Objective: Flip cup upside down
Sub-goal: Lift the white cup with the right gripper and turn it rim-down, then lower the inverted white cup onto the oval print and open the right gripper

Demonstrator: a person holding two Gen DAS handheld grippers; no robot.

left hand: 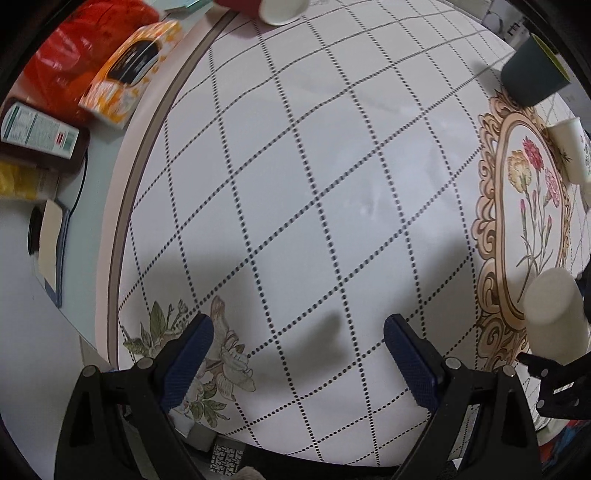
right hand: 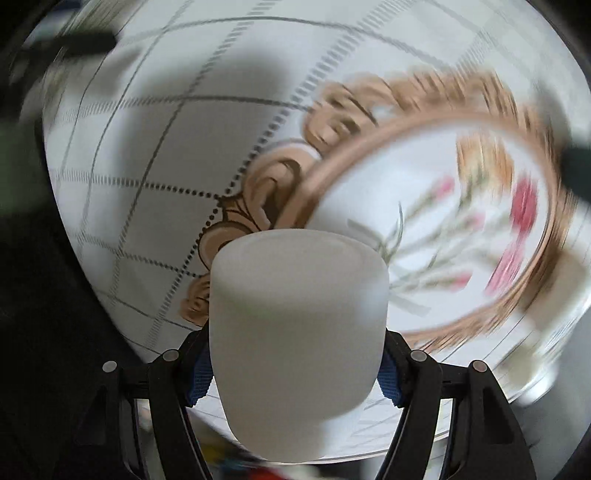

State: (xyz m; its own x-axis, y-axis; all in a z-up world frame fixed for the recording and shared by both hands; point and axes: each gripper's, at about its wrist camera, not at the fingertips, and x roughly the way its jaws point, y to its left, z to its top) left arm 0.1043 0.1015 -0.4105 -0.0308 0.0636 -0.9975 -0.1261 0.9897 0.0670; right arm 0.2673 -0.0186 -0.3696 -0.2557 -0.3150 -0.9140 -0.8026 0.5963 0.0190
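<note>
A: Where is the frosted white plastic cup [right hand: 297, 332] right now?

B: It sits between the two fingers of the right gripper [right hand: 295, 373], which is clamped on its sides. The blue finger pads [right hand: 199, 380] press against it on both flanks. The flat closed base points away from the camera, out over the worktop [right hand: 155, 155], and the rounded end near the lens fills the lower middle of the right wrist view.

A: Is it touching the worktop?

B: Hard to say from the right wrist view, which is smeared with motion blur. In the left wrist view the same cup [left hand: 556, 314] shows at the right edge, held in the black fingers of the right gripper [left hand: 554, 365], over the tan scrolled oval frame with printed carnations [left hand: 532, 206] on the white checked tablecloth [left hand: 314, 166].

A: And the left gripper [left hand: 297, 354]?

B: Its fingers are spread wide with nothing between them, above the tablecloth and well apart from the cup.

A: Anything else around?

B: A dark green cup [left hand: 533, 74] and a white paper cup with a floral print [left hand: 570, 147] stand at the far right, a red cup with a white inside [left hand: 273, 9] lies at the top edge, and an orange box [left hand: 129, 70] and a brown bottle with a white label [left hand: 40, 134] lie off the cloth at left.
</note>
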